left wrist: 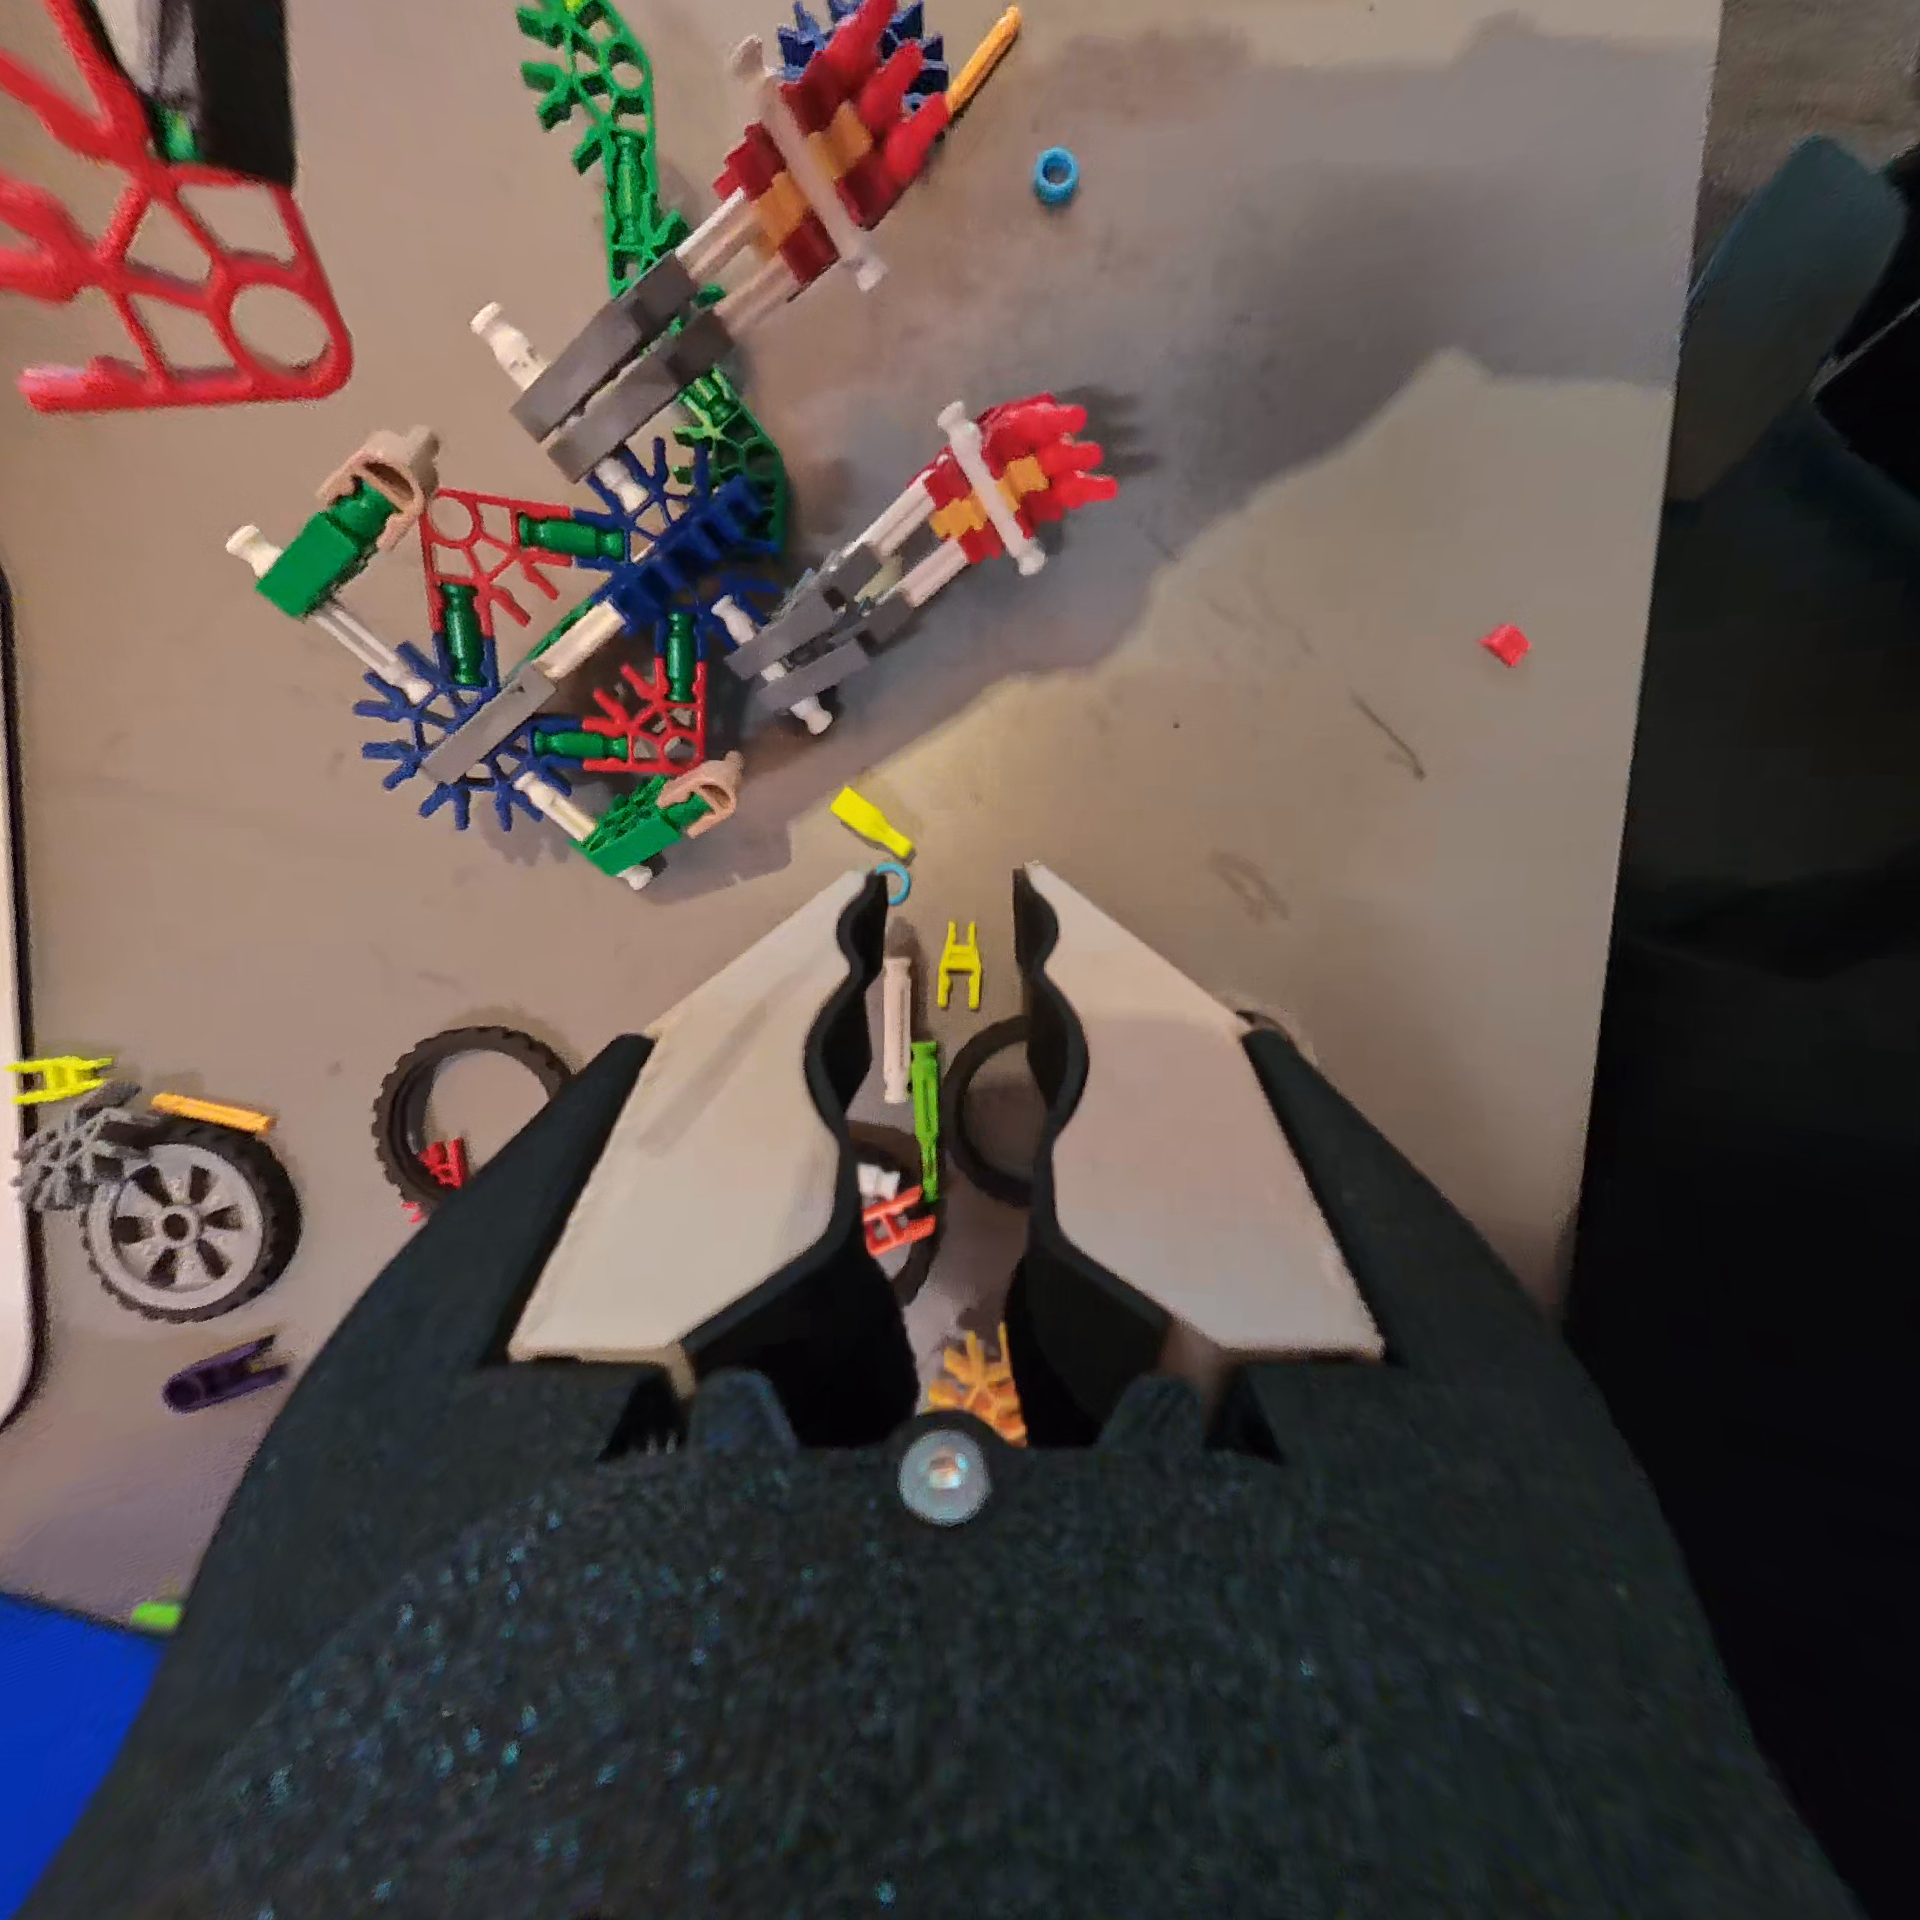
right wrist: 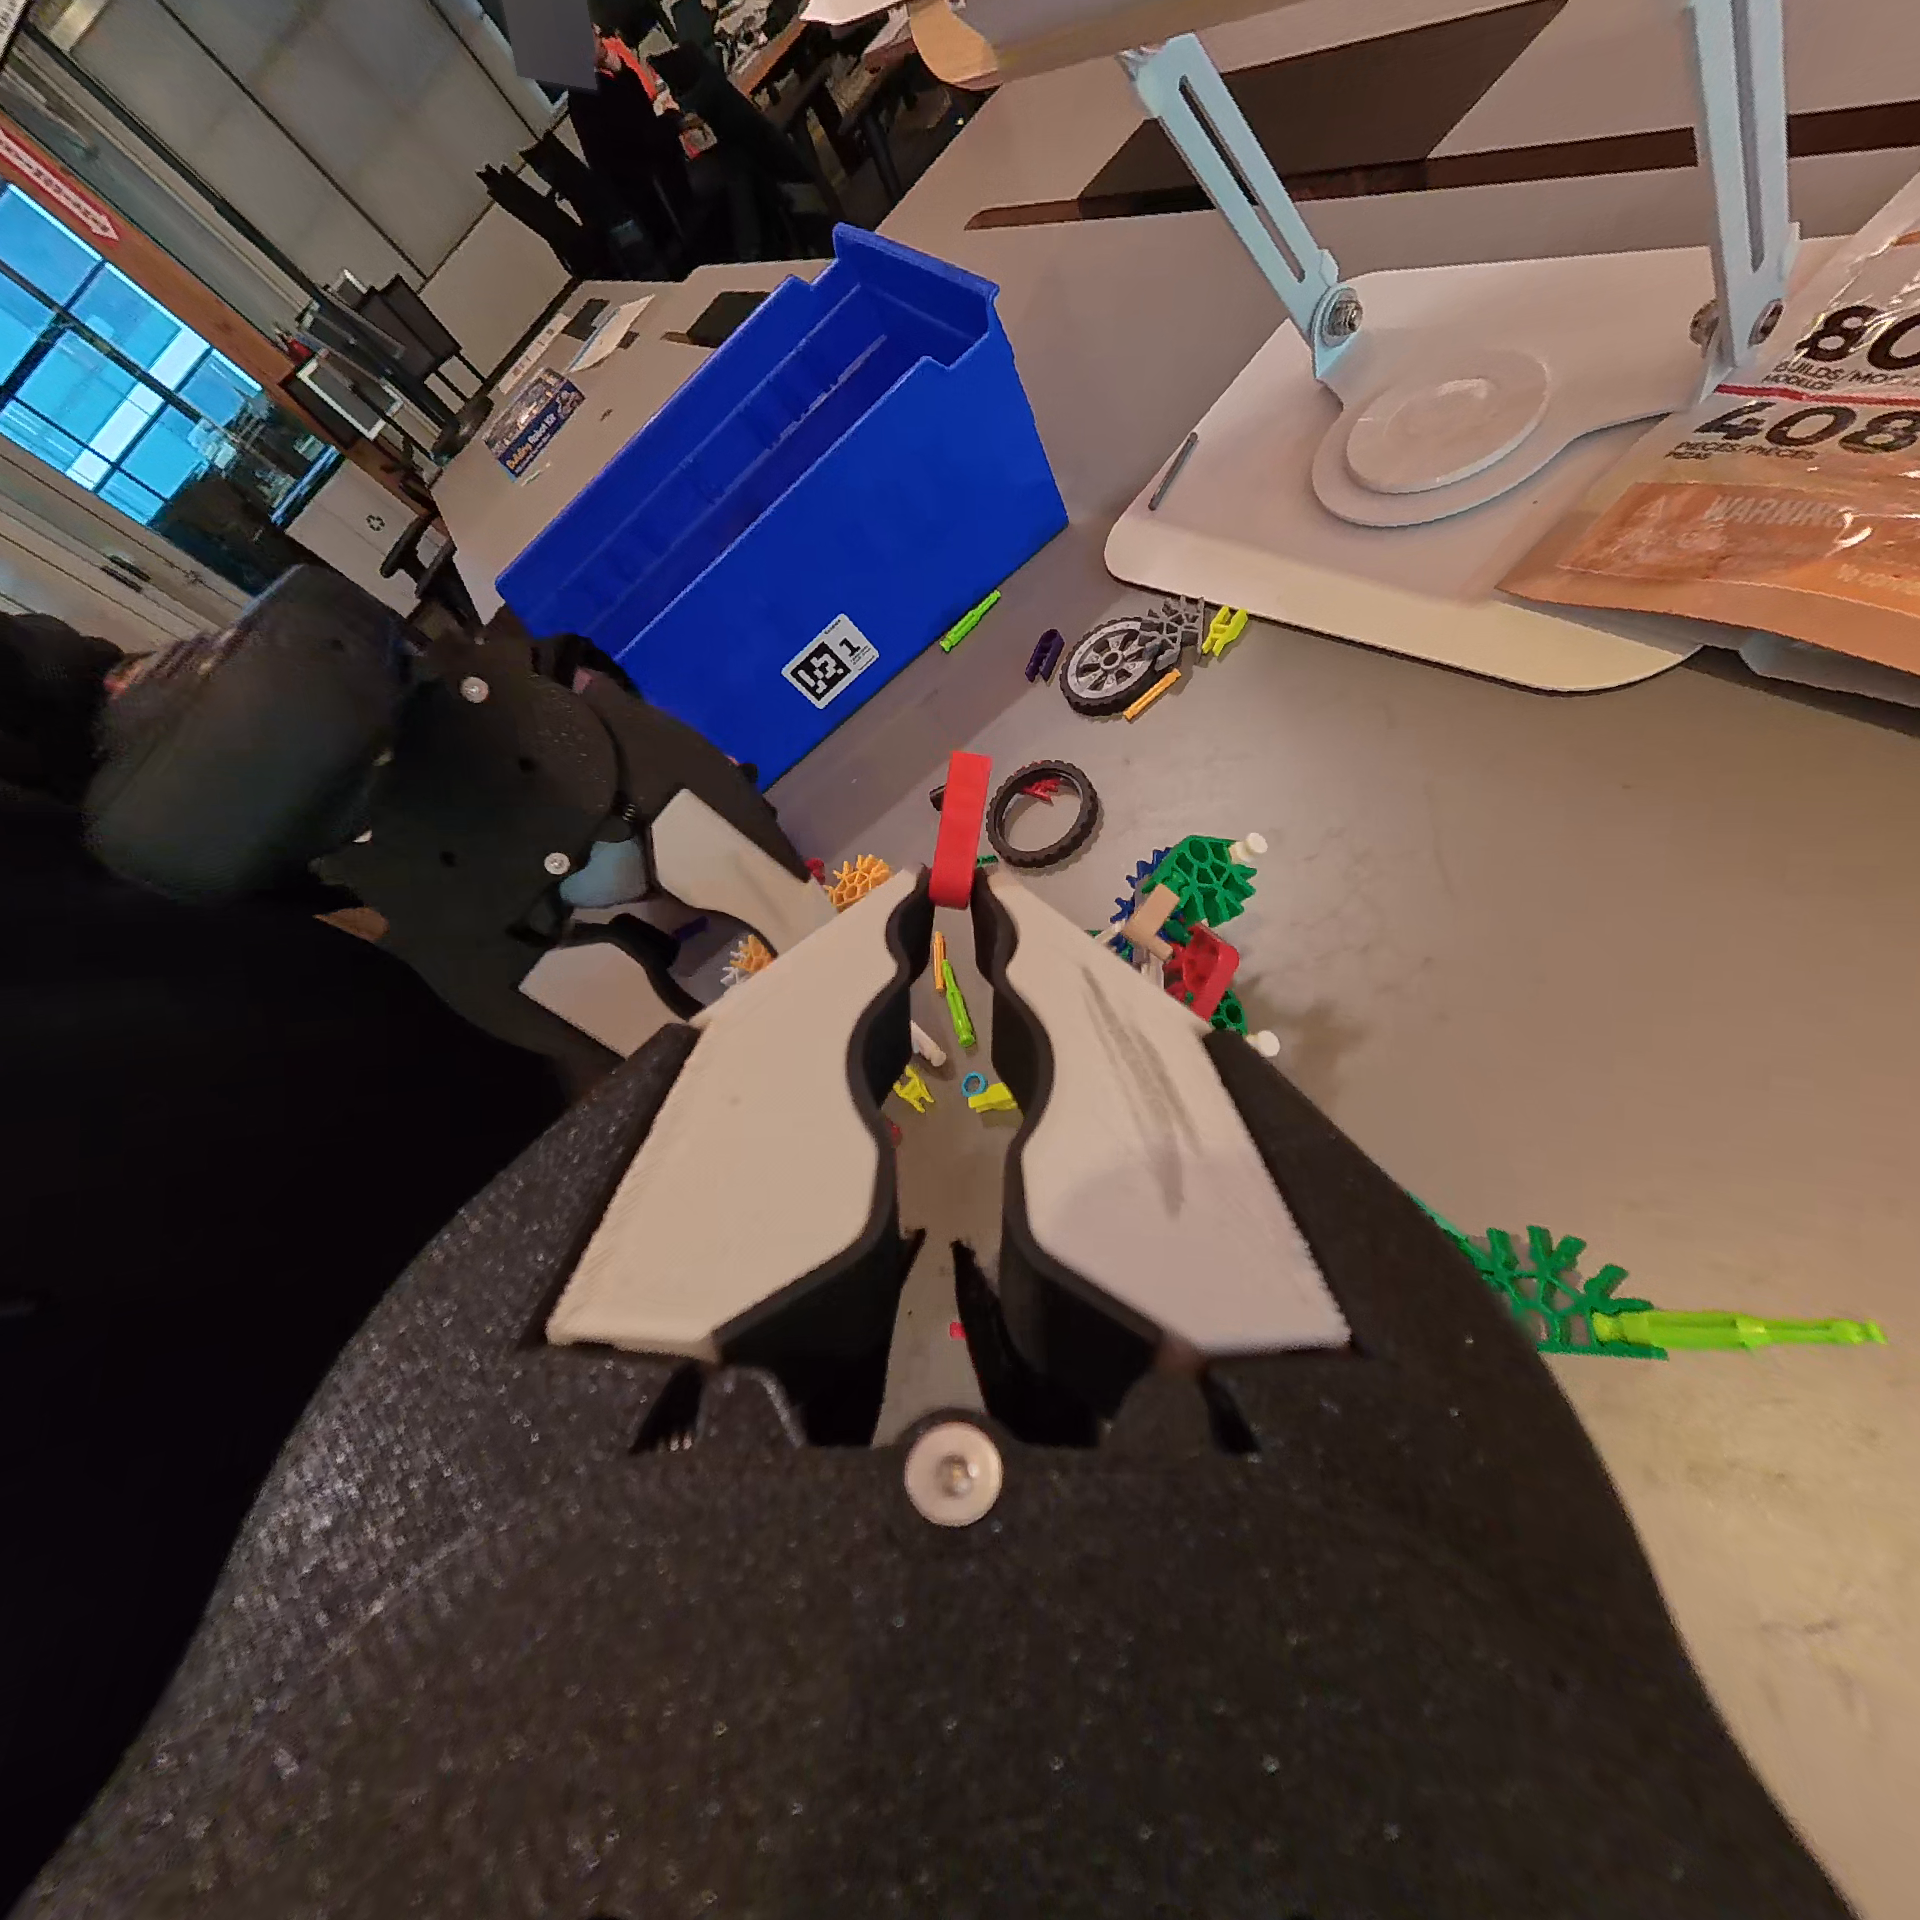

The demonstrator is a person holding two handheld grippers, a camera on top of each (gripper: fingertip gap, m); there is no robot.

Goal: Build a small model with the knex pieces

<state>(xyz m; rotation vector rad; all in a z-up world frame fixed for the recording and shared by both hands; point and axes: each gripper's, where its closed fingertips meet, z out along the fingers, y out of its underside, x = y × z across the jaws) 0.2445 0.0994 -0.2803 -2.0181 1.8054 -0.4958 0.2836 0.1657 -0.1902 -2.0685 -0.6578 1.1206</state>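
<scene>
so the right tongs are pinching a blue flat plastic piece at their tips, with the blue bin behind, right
Not quite: the flat plastic piece pinched at the tips of the right tongs is red, not blue, as the right wrist view shows. The blue plastic bin does stand behind.

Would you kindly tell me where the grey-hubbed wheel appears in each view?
Left wrist view: wheel at the lower left edge, left of the left gripper.
Right wrist view: wheel upper centre, right of the blue bin.
Shared landmark: the empty black tyre.
</scene>
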